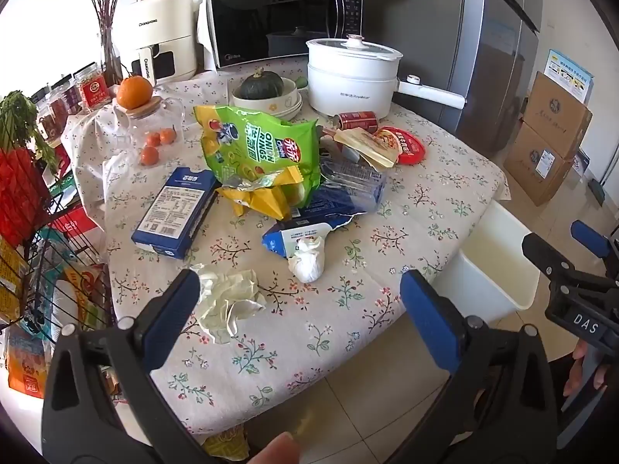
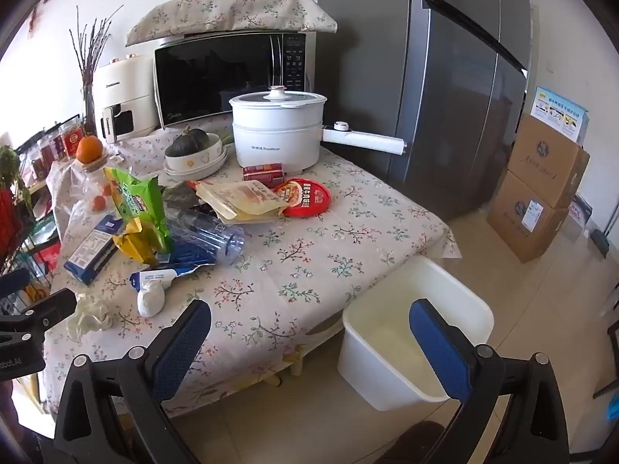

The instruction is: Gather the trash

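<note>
Hovering just off the near edge of the tabletop (image 1: 406, 208), the left claw (image 1: 298, 301) has its blue pads spread wide with nothing between them, and the right claw (image 2: 309, 332) is equally wide and empty. Trash crowds the middle of the floral cloth: a green onion-rings bag (image 1: 263, 150), a blue carton (image 1: 174, 212), a crushed clear bottle (image 1: 348, 185), a torn blue wrapper (image 1: 305, 232), a red lid (image 1: 406, 145) and a red can (image 1: 356, 120). Nearest of all are two pieces. A crumpled tissue (image 1: 228, 297) lies in the lower centre of the left wrist view, just ahead of the left claw and touching the frame line of its left pad. A white wad (image 1: 307, 259) sits slightly farther in, resting against the torn wrapper.

In the right wrist view the crumpled tissue appears far at the lower left, well off that claw's line, so the left claw is judged the nearer one. The tissue has no clear long axis; it spreads roughly along the tabletop edge. A white bin (image 2: 476, 309) stands on the floor at the tabletop's corner, straight ahead of the right claw, and looks empty.
</note>
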